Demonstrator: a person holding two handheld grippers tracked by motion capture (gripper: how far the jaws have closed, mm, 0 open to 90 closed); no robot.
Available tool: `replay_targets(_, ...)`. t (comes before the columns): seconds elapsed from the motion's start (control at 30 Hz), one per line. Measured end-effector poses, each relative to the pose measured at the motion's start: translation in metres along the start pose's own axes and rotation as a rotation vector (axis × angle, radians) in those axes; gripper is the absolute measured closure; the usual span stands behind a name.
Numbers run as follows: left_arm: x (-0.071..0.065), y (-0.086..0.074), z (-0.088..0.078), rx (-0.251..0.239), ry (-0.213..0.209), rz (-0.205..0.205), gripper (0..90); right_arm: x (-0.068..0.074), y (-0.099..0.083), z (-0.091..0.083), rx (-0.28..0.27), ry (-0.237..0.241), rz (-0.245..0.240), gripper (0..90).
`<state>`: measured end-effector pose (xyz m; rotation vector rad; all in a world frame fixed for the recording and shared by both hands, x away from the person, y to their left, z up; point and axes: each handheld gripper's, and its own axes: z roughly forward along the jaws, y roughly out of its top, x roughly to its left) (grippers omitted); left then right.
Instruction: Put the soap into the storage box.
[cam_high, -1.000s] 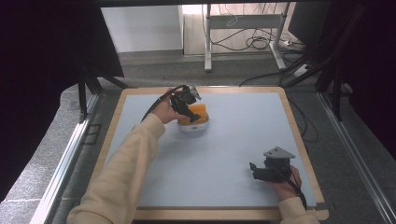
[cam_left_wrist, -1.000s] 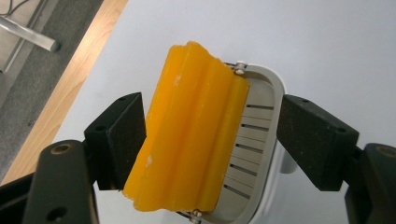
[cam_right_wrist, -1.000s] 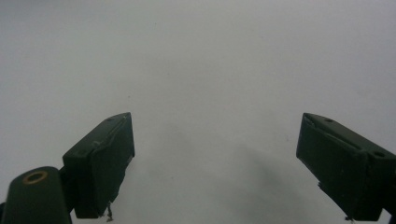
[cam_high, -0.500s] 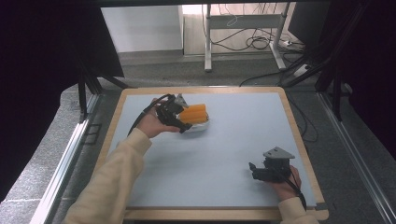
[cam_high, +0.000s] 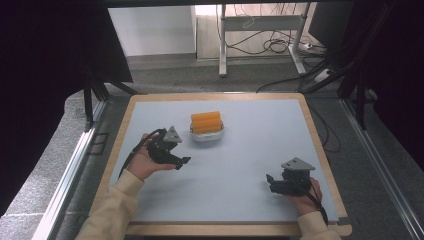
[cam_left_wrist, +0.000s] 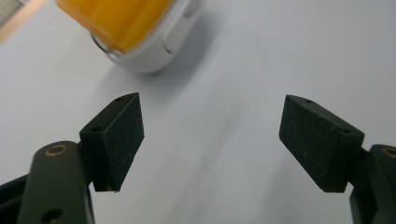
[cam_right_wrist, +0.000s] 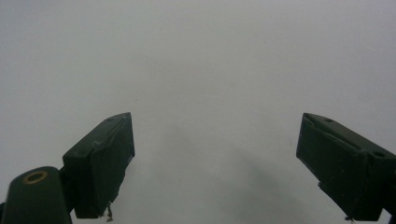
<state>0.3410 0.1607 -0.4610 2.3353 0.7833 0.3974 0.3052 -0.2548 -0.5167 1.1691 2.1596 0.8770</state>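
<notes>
Where the high view looks down on the pale blue table (cam_high: 240, 165) with its wooden rim, an orange ridged object (cam_high: 206, 121) sits in a small white dish (cam_high: 207, 135) toward the far middle of the surface. Just near it, on the person's side and to the left, the left gripper (cam_high: 183, 161) rests in the left hand (cam_high: 145, 162), apart from the dish. The right gripper (cam_high: 270, 181) lies near the front right corner, well apart from the dish. Along the left gripper view, the jaws stand wide apart and empty over bare table, and the dish (cam_left_wrist: 154, 42) with its orange load (cam_left_wrist: 116, 18) sits beyond the left jaw, untouched. Along the right gripper view, the jaws are likewise spread wide, gripping nothing, above plain table surface (cam_right_wrist: 196, 70).
</notes>
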Motion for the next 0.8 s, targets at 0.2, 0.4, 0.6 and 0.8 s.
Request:
replay_targets(0.2,-0.010,-0.030,0.004,0.013,-0.001,-0.050,21.0,0.000,0.000,0.001,0.002,0.000,0.002,11.7)
replay_targets(0.4,-0.010,-0.048,0.000,0.003,0.031,-0.105,21.9,0.001,0.000,0.002,0.005,0.002,0.000,11.7)
replay_targets(0.6,-0.009,-0.057,0.001,0.015,0.033,-0.122,21.3,0.001,0.000,0.002,0.007,0.000,-0.003,11.7)
replay_targets(0.8,-0.007,-0.057,-0.002,0.008,0.044,-0.110,21.2,0.000,0.000,0.002,0.005,0.000,-0.004,11.7)
